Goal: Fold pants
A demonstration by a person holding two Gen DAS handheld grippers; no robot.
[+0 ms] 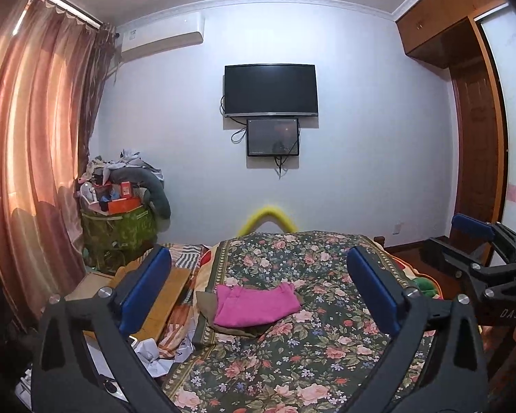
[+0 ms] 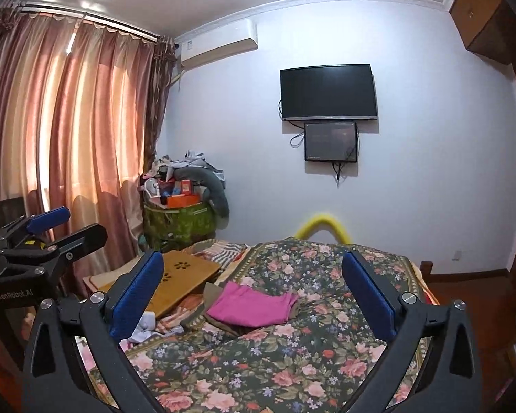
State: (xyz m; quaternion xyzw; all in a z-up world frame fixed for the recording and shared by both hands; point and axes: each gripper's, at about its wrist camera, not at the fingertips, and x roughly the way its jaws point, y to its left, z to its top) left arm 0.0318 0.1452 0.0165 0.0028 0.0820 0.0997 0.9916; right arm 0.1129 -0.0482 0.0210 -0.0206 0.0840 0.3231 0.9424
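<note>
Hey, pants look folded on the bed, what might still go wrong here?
1. The pink pants overlap a brown cloth, so a regrasp might catch both.
2. The flowered quilt is soft and rumpled; the fold may slump.
3. Both tongs, left and right, stand open and close together; they may bump.

Both wrist views look nearly level along the floral bed (image 1: 309,344) toward the wall-mounted television (image 1: 271,90), from the bed's near end; the right-wrist view stands further right; both share bed and television.
</note>
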